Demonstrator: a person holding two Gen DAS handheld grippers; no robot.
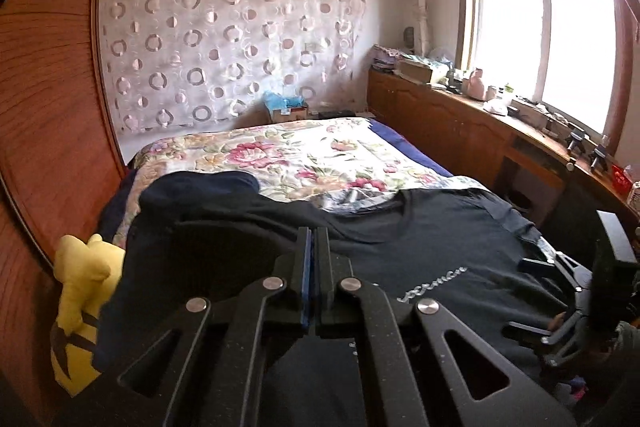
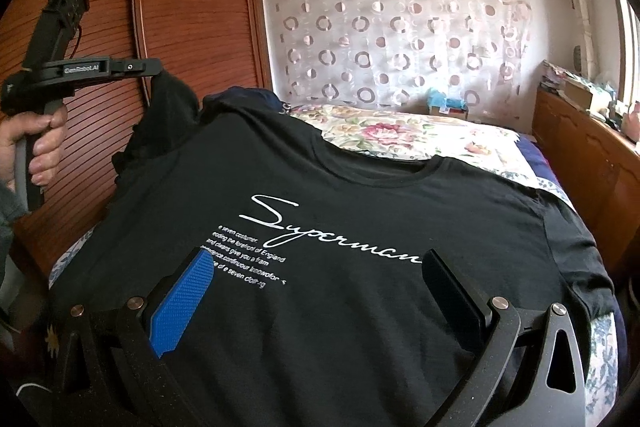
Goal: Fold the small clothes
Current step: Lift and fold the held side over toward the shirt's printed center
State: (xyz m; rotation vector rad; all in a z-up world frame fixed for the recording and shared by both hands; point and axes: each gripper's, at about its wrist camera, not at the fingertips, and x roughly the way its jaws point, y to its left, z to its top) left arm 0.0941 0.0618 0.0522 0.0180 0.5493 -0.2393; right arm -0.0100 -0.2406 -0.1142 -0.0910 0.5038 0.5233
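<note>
Black T-shirt (image 2: pixel 360 195) spread front-up on floral bedspread (image 2: pixel 420 135), directly ahead of and beneath right gripper (image 2: pixel 316 267). Right jaws wide apart, nothing held. Left gripper (image 1: pixel 312 239) raised off to the left, jaws pressed together on shirt's left sleeve (image 2: pixel 168 95), lifted clear of bed. Yellow plush toy (image 1: pixel 80 291) below left.

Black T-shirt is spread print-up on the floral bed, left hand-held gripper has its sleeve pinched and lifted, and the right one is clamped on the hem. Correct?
Not quite. The right hand-held gripper is open, its jaws wide apart over the black printed cotton T-shirt, as the right wrist view shows. The rest holds: the left hand-held gripper pinches the lifted sleeve, and the shirt lies print-up on the floral-covered bed.
</note>
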